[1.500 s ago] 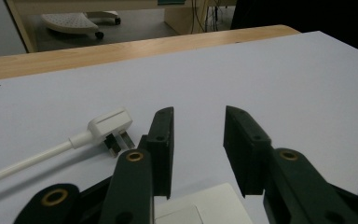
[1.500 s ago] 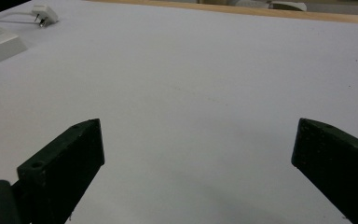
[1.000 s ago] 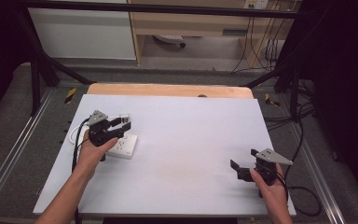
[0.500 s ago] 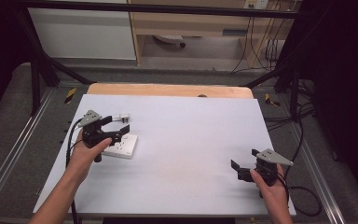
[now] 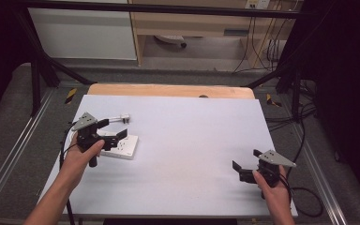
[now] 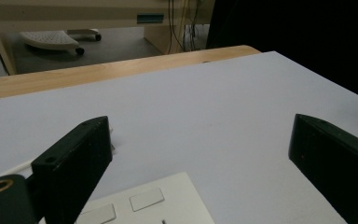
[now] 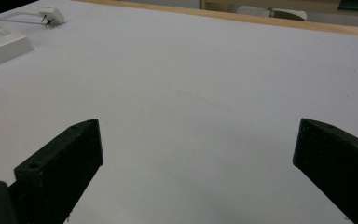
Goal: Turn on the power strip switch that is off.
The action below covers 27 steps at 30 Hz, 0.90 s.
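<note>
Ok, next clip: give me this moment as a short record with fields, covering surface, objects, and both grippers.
surface: white table top, wooden strip along its far edge
objects: white power strip at the left; white plug on a cord just beyond it
left gripper: open, above the power strip
right gripper: open, near right front edge, nothing between its jaws

Each hand-held tool, the left tool (image 5: 114, 130) and the right tool (image 5: 247, 165), is black with two blocky flat-faced jaws, a grey three-cornered plate on top and a trailing black cable, a brass-coloured screw hole showing beside each tool's jaw, and both forearms are unsleeved.
</note>
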{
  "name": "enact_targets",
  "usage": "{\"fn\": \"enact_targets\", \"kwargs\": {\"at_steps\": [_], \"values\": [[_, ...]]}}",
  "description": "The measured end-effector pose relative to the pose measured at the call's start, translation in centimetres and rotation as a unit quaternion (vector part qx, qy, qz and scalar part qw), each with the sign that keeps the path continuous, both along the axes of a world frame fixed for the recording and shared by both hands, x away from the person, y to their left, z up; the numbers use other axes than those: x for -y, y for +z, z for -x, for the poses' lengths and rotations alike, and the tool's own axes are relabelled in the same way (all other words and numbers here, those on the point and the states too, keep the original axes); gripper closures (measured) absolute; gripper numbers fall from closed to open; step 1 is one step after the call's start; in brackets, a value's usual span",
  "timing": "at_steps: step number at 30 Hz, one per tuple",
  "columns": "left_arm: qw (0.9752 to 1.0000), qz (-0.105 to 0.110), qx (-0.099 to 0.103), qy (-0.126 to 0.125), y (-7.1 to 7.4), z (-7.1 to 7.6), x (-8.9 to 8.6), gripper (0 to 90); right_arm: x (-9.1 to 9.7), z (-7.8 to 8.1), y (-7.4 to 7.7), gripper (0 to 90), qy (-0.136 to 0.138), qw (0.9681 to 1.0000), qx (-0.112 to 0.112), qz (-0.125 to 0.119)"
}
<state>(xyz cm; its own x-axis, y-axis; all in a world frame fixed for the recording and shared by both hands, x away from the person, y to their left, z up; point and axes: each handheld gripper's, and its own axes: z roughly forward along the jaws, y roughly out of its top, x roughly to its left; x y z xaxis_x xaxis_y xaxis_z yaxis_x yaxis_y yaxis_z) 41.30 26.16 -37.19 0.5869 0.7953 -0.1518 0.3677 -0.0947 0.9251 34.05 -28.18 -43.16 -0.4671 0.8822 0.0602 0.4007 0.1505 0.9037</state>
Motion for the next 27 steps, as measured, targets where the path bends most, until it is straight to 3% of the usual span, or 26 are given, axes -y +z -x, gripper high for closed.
{"fn": "enact_targets", "kwargs": {"at_steps": [17,27], "values": [[1.0,-0.006,0.002,0.007,0.6,2.9,-2.3,6.4,-0.1,0.0,0.0,2.0,0.001,1.0,0.002,0.001],[1.0,-0.001,-0.004,0.009,-0.6,5.2,-3.4,6.4,-0.1,0.1,0.1,2.1,0.001,1.0,0.001,0.002]]}}
